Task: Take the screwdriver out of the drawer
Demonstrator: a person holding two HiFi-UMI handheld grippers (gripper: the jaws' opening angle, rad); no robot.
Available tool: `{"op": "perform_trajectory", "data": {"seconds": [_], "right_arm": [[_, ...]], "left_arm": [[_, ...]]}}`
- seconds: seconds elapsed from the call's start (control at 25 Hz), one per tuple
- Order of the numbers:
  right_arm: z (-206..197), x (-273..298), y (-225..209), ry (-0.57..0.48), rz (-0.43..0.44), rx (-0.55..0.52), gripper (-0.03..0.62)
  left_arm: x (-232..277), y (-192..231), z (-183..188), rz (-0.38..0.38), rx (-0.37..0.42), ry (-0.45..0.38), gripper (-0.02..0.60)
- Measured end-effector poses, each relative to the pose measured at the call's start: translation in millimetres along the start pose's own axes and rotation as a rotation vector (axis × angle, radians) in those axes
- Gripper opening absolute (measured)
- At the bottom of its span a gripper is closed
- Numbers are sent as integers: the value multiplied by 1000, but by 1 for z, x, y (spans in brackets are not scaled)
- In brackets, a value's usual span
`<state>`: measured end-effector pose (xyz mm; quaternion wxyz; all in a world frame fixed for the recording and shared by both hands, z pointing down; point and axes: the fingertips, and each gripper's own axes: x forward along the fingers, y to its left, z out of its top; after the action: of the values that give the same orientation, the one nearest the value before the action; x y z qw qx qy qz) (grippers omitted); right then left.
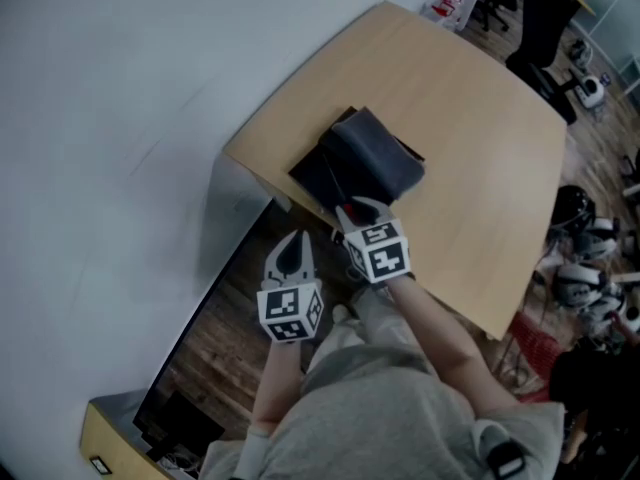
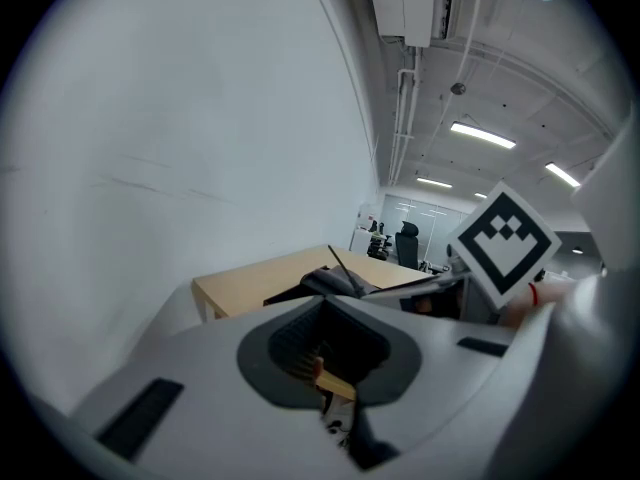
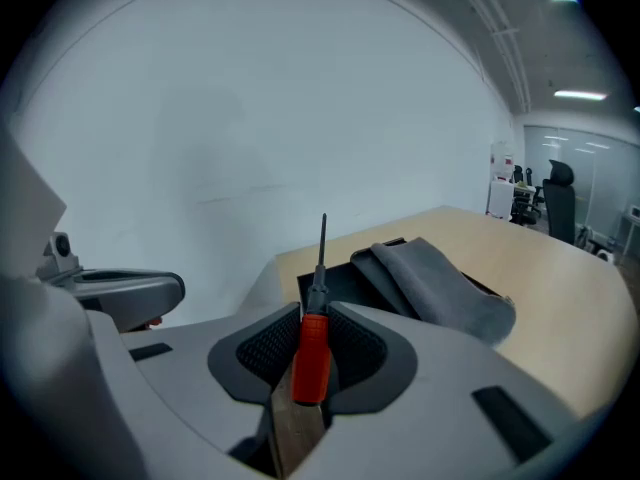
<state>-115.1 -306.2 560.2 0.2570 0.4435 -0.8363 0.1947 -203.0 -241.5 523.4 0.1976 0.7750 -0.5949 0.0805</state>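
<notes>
The screwdriver (image 3: 311, 358) has a red handle and a thin dark shaft that points up and away. My right gripper (image 3: 315, 333) is shut on the handle and holds it above the near end of the black drawer (image 1: 312, 175), which lies on the wooden table (image 1: 470, 138). A grey cloth (image 1: 378, 160) is draped over the drawer. In the head view the right gripper (image 1: 362, 210) hangs at the table's near corner. My left gripper (image 1: 293, 251) is off the table, over the floor, to the left of the right one. Its jaws look shut with nothing in them.
A pale wall (image 1: 120, 118) runs along the table's left side. Dark wood floor (image 1: 215, 338) lies below the left gripper. Office chairs (image 1: 545, 23) and loose gear (image 1: 590, 268) stand beyond the table's right edge. A low wooden cabinet (image 1: 110, 438) is at the bottom left.
</notes>
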Motion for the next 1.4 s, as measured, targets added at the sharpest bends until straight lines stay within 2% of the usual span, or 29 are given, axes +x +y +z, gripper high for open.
{"op": "perform_trajectory", "data": {"seconds": [0.48,1.0,1.4], "right_arm": [[-8,-96,9,-177,27,0,87],[-56,-201,-1,-240,113,-41,87],[-89,-257,0,-266,158,-59,87]], "left_arm": [[-40,-37,-4,-3,2,-42,0],[-104,-117,-34,119,-51,-85,0],[-145,-165,-52,160,-66,-110,0]]}}
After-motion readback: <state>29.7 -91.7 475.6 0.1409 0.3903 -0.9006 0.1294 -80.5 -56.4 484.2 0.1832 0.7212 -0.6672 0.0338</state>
